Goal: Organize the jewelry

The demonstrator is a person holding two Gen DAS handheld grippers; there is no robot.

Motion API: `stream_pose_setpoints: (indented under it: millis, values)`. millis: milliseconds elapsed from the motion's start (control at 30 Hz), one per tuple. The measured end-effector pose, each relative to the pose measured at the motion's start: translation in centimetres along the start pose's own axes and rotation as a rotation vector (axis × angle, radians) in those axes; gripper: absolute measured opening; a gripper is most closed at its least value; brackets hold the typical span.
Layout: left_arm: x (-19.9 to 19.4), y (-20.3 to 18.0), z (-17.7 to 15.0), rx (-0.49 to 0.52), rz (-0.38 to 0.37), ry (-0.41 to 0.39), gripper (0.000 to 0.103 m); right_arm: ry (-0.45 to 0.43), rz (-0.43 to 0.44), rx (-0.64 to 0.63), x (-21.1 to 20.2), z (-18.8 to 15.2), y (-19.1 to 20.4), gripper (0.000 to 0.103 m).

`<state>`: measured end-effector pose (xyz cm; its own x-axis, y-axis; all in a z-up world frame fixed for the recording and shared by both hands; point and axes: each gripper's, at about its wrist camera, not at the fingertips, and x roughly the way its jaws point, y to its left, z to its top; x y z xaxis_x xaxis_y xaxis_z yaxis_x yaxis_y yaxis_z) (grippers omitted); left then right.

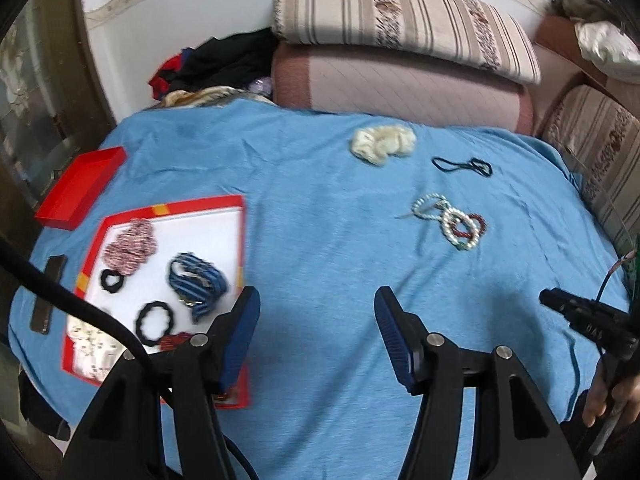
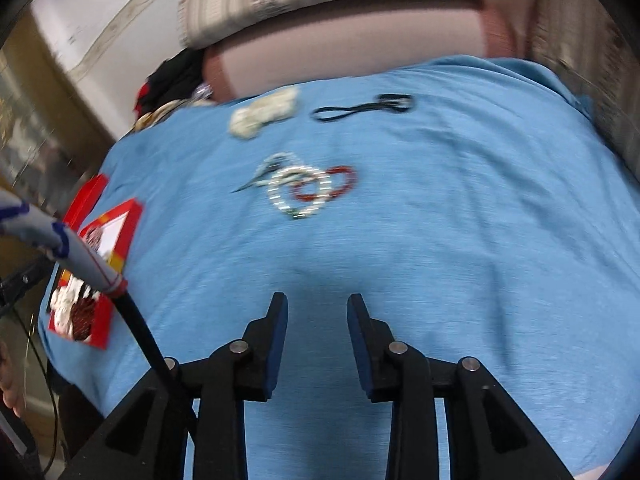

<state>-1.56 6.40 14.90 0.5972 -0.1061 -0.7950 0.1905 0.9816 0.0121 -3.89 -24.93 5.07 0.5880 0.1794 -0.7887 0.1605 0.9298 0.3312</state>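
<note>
A red box (image 1: 240, 216) is seen at the lower left of the left wrist view, lid off and lying at the left edge, so that pieces can be dropped in from above; scrunchies (image 1: 130, 246) and hair ties (image 1: 155, 322) are already laid inside it. Unsorted pieces are left on the blue sheet (image 1: 312, 240) — a cluster of bead bracelets (image 1: 460, 224) right of centre, a cream scrunchie (image 1: 382, 142) and a thin black band (image 1: 462, 166) above it.

The left gripper (image 1: 316, 312) is held low at the bottom of the frame, jaws spread wide and nothing between them; the box lies just to their left, the bracelets well apart, up and right.

In the blurred right wrist view the right gripper (image 2: 318, 308) is shown with jaws parted and empty, pointed at the bracelets (image 2: 306, 190), which lie above them near mid-frame — probably the next piece to be taken.
</note>
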Motion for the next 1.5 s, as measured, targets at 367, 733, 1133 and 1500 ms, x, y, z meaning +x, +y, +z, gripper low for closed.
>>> stream_pose_setpoints:
  millis: [367,733,1133,1500]
  values:
    - [7.3,-4.1,0.9,-0.007,-0.110,0.112,0.058,0.015,0.003,0.052,2.7,1.4,-2.2,0.035]
    - [17.2,-8.1,6.9,0.087,-0.168,0.133,0.058,0.020,0.045,0.073,6.8,4.8,-2.7,0.038]
    - [23.3,-13.9,9.4,0.299,-0.293,0.188,0.038,0.028,0.064,0.112,8.8,6.0,-3.0,0.038]
    - [22.5,-3.3,8.5,0.031,-0.117,0.234,0.003,0.045,0.106,0.044,11.1,7.2,0.3,0.042]
